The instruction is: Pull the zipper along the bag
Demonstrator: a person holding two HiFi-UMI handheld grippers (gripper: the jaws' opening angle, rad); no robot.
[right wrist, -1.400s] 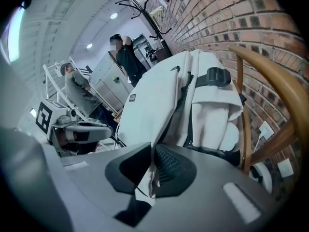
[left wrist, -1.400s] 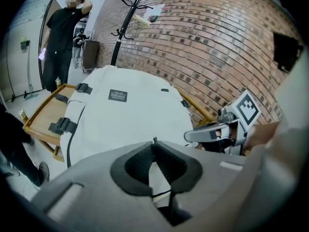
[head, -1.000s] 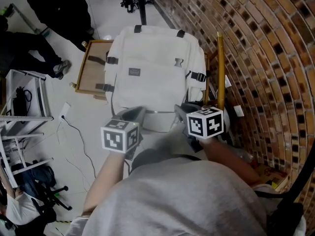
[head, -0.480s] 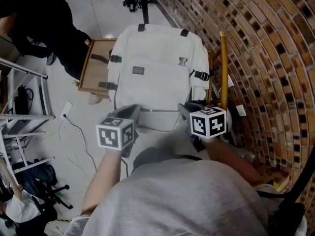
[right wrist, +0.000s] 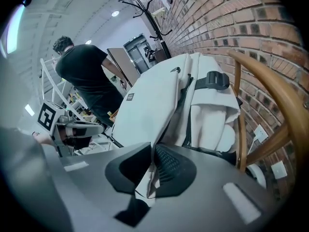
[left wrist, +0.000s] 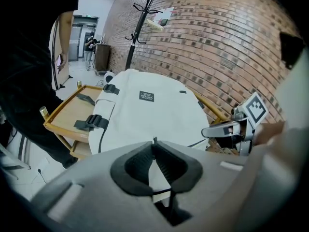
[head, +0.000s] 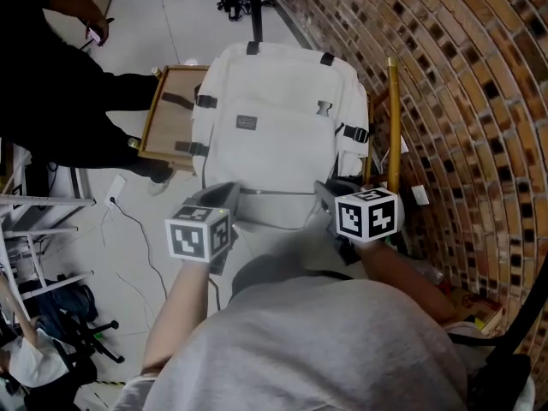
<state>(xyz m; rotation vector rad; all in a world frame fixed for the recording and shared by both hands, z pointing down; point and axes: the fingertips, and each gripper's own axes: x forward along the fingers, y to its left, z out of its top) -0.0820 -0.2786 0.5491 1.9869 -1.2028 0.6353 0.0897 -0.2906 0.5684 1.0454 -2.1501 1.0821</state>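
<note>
A curved red brick wall (head: 462, 101) runs close along the right side of the white fabric backpack (head: 274, 135). The pale floor (head: 171, 24) spreads out to the backpack's left, where a person in black (head: 60, 101) stands. The backpack lies flat on a wooden frame seat (head: 167, 114), its near edge toward me.

My left gripper (left wrist: 154, 146) is pinched almost shut at that near edge. A small dark tab pokes out between the pads, and I take it for the zipper pull (left wrist: 154, 140). My right gripper (right wrist: 152, 149) is clamped on a fold of the backpack's white cloth (right wrist: 147, 178) at the near right corner. The dark zipper line (head: 278, 193) runs between the two grips.

I judge the pull is under way, with the right side bracing. Next I should draw the left one along the line, keeping the cloth taut so the slider doesn't snag.
</note>
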